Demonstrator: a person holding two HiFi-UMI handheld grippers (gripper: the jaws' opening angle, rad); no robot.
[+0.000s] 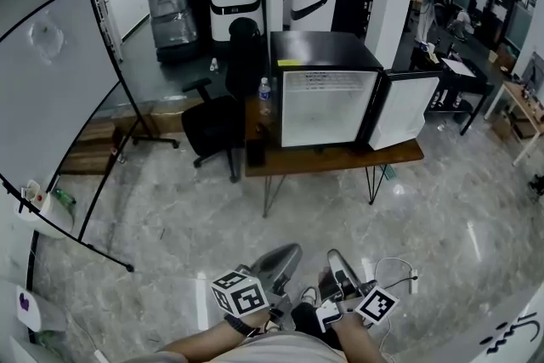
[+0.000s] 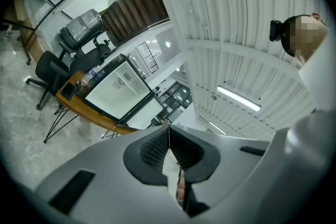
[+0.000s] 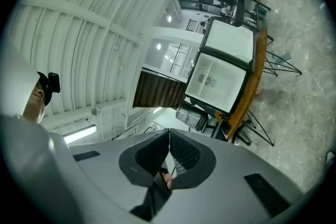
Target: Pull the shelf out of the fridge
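Both grippers lie nearest to us, held low over the marble floor point(image 1: 212, 217). The left gripper point(image 1: 287, 254) and the right gripper point(image 1: 337, 259) each have their jaws pressed together on nothing. Well apart from them, the mini fridge point(image 1: 327, 93) stands on a wooden table point(image 1: 340, 159), its door point(image 1: 403, 110) swung open to the right. We cannot make out the shelf in the bright white interior. An office chair point(image 1: 212, 127) stands just left of the table.
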